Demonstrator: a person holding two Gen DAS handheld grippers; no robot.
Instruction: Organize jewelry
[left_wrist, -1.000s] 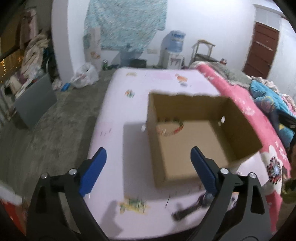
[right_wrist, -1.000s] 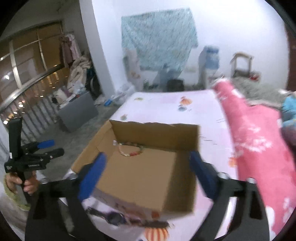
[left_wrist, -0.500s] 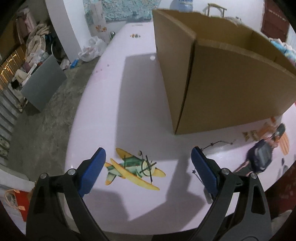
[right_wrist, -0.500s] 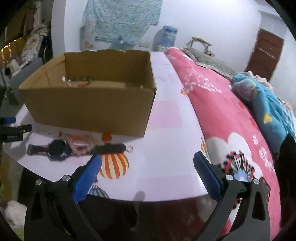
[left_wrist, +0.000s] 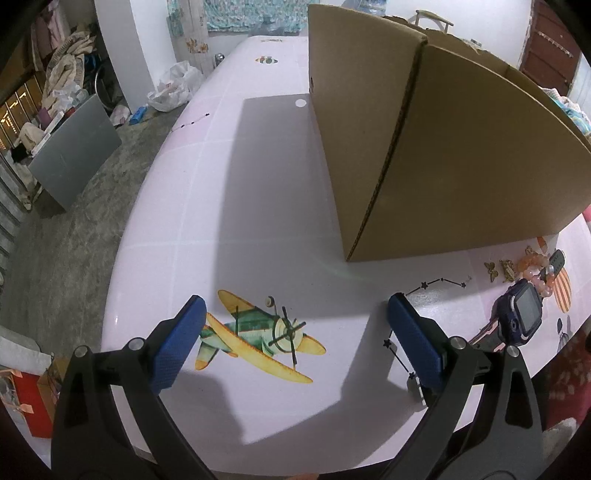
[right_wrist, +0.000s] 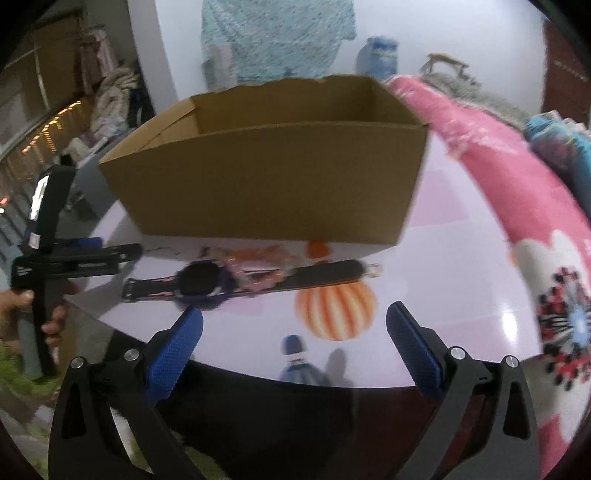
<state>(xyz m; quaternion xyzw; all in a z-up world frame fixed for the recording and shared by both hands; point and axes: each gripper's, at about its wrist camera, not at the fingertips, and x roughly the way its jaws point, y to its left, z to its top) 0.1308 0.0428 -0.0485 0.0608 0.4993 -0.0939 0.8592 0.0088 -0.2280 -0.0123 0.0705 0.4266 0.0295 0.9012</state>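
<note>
Left fingers: my left gripper (left_wrist: 293, 314) has its 2 blue-padded fingers (left_wrist: 177, 345) spread wide and still opening – nothing between them, only the printed yellow-and-green aeroplane (left_wrist: 258, 334) on the pale pink glossy table (left_wrist: 207, 206).
Right fingers: my right gripper (right_wrist: 294, 325) also stands wide open and holds nothing; it hangs over the near edge of the table, above the printed orange striped balloon (right_wrist: 334, 308).
Box: the open brown cardboard box (right_wrist: 273, 177) stands upright on the table beyond the jewelry. From the left wrist view I see only its outer walls; from the right wrist view the inside is mostly hidden.
Watch: a dark blue smartwatch with a square black face and a long dark strap (right_wrist: 207, 282) lies flat on the table just in front of the box, between the box and my right gripper.
Bracelet: a pink beaded bracelet (left_wrist: 537, 271) lies touching the watch – partly over its strap.
Small pieces: 2 small gold butterfly-shaped charms (left_wrist: 498, 269) lie beside the bracelet, near the box's near wall.
Other hand: in the right wrist view, a hand (right_wrist: 22, 317) grips the handle of the left gripper at the table's left edge.
</note>
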